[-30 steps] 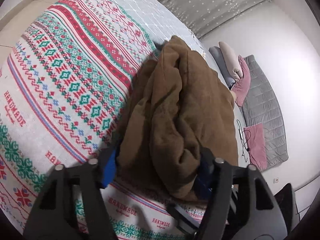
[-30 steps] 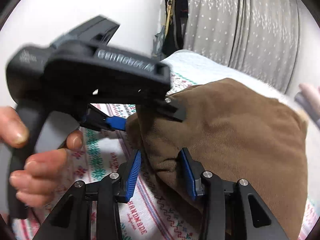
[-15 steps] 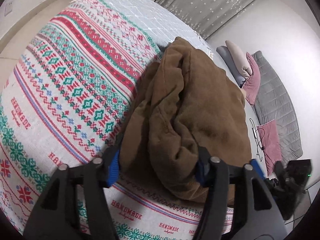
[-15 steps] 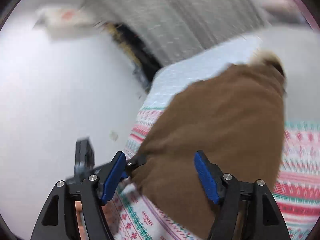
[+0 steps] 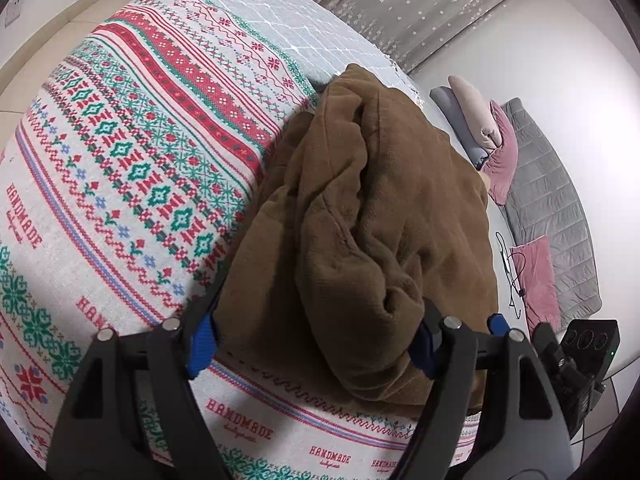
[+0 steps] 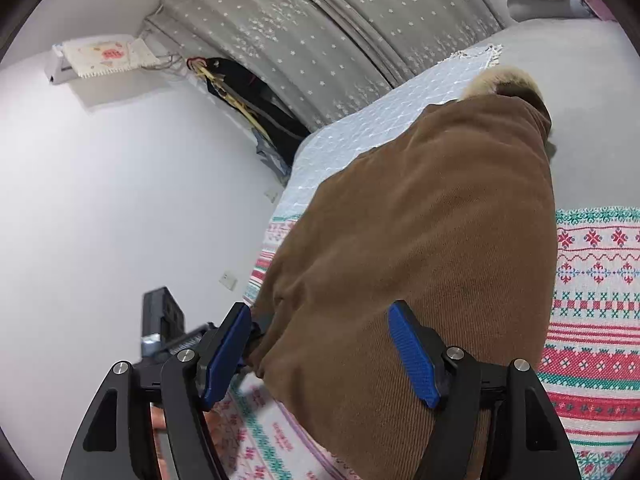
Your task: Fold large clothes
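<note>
Light: bright, even indoor; wall [image 5: 500, 60] glares white.
Edges: fisheye bending, dark vignette.
Focus: sharp; slight blur beside left gripper [image 6: 168, 340].

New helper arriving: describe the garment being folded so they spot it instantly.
Look at the bed under the patterned blanket. On it lies the brown coat, a bulky bundle. It is the only plain brown item, unlike the pink pillows beyond.

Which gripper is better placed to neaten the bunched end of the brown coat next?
Probably the left gripper: its open jaws straddle the rumpled folds of the coat. The right gripper faces smooth fabric.
</note>
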`<state>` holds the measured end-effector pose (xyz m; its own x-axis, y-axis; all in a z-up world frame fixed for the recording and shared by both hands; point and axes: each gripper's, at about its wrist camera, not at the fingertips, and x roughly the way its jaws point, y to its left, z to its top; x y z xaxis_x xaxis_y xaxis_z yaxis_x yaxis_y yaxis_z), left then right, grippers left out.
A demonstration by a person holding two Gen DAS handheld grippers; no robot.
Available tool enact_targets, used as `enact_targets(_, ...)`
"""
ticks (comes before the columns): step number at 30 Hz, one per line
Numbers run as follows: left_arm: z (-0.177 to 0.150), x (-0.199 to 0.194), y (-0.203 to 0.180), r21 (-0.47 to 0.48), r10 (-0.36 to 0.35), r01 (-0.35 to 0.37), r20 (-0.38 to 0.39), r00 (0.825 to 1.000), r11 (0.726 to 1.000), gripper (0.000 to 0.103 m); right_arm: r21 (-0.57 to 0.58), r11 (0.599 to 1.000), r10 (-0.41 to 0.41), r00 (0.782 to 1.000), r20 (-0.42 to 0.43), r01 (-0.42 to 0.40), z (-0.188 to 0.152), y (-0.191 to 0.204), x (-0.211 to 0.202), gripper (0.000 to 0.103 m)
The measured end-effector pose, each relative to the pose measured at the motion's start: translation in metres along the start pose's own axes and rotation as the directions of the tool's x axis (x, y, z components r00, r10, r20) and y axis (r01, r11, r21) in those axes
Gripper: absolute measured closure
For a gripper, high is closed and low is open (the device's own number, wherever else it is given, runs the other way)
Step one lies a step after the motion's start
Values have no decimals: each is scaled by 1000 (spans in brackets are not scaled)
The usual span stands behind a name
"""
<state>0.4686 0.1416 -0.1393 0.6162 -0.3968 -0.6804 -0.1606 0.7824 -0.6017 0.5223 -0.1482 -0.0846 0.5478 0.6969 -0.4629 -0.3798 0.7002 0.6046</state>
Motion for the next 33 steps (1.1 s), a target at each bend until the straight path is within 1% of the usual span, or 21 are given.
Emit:
enact_targets(3, -1, 3, -4, 13, 4, -5, 1, 1000, 1000, 22, -58, 996, -63, 998, -15, 62, -3, 7, 6, 31)
enact_targets(6, -2, 5, -6, 13, 7, -7, 5, 1000, 1000, 22, -101, 986, -137, 990, -29, 133, -6, 13, 14, 35)
enact_targets(8, -2, 5, -7, 16, 10, -10, 7, 1000, 1000, 23, -114, 974, -201, 979, -26, 197, -8, 13, 17, 50)
enact_targets(9, -1, 4, -6, 13, 11, -11, 9, 1000, 1000, 27, -113, 965, -242, 970, -25, 238, -7, 11, 18, 65)
enact_targets(10, -1, 5, -6, 11, 14, -14, 10, 1000, 1000, 28, -98, 963, -255, 967, -24, 252, -7, 8, 17, 76)
enact_targets(12, -1, 5, -6, 13, 16, -16, 13, 1000, 1000, 33, -55, 971, -234, 972, -30, 232, -5, -1, 13, 83)
enact_targets(14, -1, 5, -3, 3, 9, -9, 12, 1000, 1000, 35, -37, 977, -209, 977, -33, 208, -1, -3, 8, 84)
enact_targets(15, 0, 4, -1, -4, 2, -2, 11, 1000, 1000, 36, -42, 980, -196, 980, -26, 195, 3, -2, 3, 83)
enact_targets(17, 0, 4, 1, -7, -3, 3, 11, 1000, 1000, 36, -29, 979, -199, 980, 16, 200, 14, -7, -11, 77)
enact_targets(18, -1, 4, 1, -7, -3, 3, 12, 1000, 1000, 36, 8, 978, -208, 977, 45, 208, 23, -16, -20, 61)
enact_targets(19, -1, 4, 1, -6, -2, 2, 13, 1000, 1000, 36, 68, 975, -217, 973, 79, 212, 32, -31, -30, 35)
enact_targets(20, -1, 4, 1, -6, -2, 2, 12, 1000, 1000, 36, 118, 971, -220, 971, 99, 208, 37, -43, -35, 25)
enact_targets(21, -1, 4, 1, -7, -3, 3, 11, 1000, 1000, 36, 194, 966, -194, 975, 111, 171, 47, -68, -39, 19)
enact_targets(22, 0, 4, 2, -10, -6, 6, 11, 1000, 1000, 36, 263, 957, -151, 984, 94, 122, 55, -92, -36, 19)
enact_targets(24, 0, 4, 3, -11, -9, 9, 10, 1000, 1000, 36, 403, 914, -78, 995, 63, 46, 67, -138, -23, 19)
enact_targets(25, 0, 3, 4, -12, -11, 11, 10, 1000, 1000, 36, 449, 894, -41, 997, 65, 8, 73, -156, -15, 19)
enact_targets(26, 0, 2, 5, -13, -12, 13, 9, 1000, 1000, 36, 470, 883, -19, 998, 68, -15, 78, -168, -8, 19)
enact_targets(28, 0, 2, 6, -14, -17, 17, 8, 1000, 1000, 36, 502, 864, -2, 998, 62, -29, 89, -190, 11, 19)
enact_targets(29, 0, 1, 7, -17, -21, 21, 8, 1000, 1000, 36, 506, 862, 6, 999, 54, -32, 94, -197, 20, 19)
enact_targets(31, 0, 1, 8, -21, -23, 24, 8, 1000, 1000, 36, 500, 866, 18, 999, 33, -32, 103, -205, 37, 19)
enact_targets(33, -1, 0, 7, -20, -19, 19, 10, 1000, 1000, 36, 477, 879, -8, 1000, 4, 5, 114, -212, 54, 19)
